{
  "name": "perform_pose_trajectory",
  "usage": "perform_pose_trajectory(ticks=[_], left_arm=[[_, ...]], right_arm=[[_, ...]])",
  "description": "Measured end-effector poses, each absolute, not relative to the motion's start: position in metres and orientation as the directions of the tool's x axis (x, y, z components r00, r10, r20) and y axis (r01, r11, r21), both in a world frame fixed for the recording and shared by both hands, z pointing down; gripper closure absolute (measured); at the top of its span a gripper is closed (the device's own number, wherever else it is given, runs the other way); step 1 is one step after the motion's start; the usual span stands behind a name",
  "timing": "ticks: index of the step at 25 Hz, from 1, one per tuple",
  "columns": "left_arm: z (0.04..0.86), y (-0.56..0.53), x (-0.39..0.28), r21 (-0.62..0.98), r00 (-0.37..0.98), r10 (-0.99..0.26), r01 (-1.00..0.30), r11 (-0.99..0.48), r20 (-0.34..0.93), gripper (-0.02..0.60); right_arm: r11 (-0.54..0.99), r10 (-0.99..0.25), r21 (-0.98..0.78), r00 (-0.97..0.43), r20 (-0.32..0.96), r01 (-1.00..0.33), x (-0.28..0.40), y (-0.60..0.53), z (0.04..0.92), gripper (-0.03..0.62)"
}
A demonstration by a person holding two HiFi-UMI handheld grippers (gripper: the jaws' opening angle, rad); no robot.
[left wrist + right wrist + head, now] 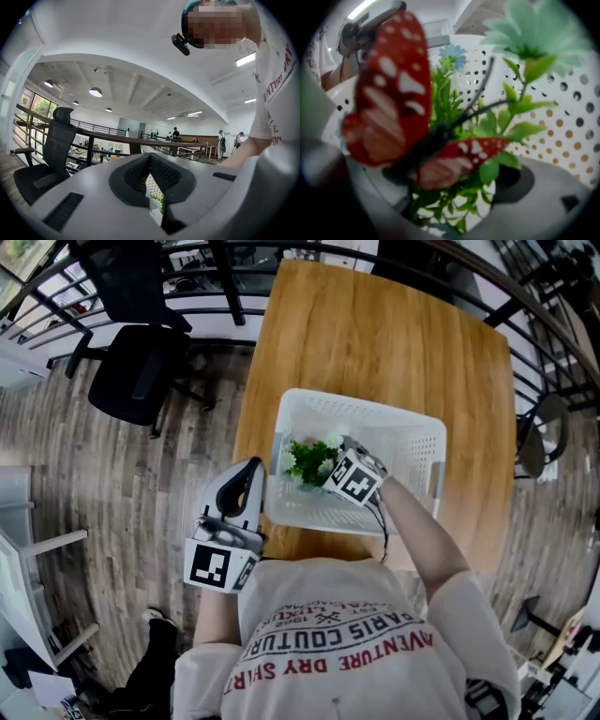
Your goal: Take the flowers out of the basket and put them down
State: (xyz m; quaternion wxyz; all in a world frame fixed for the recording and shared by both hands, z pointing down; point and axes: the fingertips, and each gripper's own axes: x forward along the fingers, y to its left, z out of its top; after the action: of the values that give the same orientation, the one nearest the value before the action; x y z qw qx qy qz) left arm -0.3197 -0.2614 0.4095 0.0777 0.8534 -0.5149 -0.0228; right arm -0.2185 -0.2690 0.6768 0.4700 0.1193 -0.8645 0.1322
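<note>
A white perforated basket (375, 413) stands on the wooden table (375, 324). In its left part lies a bunch of artificial flowers (309, 460) with green leaves. My right gripper (457, 187) reaches down into the basket, its marker cube (354, 476) right beside the bunch. Its jaws stand wide open with the leafy stems (487, 126) between them. A red butterfly ornament (393, 93), a pale green bloom (534, 37) and a small blue bloom (452, 51) fill that view. My left gripper (251, 467) hangs outside the basket's left side, jaws together and empty (150, 157).
The basket's dotted wall (572, 117) rises just behind the flowers. A black office chair (141, 371) stands on the wooden floor left of the table, with a dark railing (234, 259) behind it. The table's near edge lies against the person's body.
</note>
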Motion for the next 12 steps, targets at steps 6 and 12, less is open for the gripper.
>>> perform_pose_trajectory(ticks=[6, 12], left_arm=[[0.412, -0.266, -0.319, 0.170, 0.478, -0.878, -0.868, -0.466, 0.037, 0.563], [0.415, -0.269, -0.322, 0.184, 0.474, -0.879, -0.869, -0.459, 0.046, 0.563]], right_arm=[[0.931, -0.094, -0.107, -0.514, 0.853, -0.349, -0.222, -0.273, 0.692, 0.131], [0.918, -0.095, -0.129, -0.524, 0.847, -0.375, -0.223, -0.273, 0.694, 0.131]])
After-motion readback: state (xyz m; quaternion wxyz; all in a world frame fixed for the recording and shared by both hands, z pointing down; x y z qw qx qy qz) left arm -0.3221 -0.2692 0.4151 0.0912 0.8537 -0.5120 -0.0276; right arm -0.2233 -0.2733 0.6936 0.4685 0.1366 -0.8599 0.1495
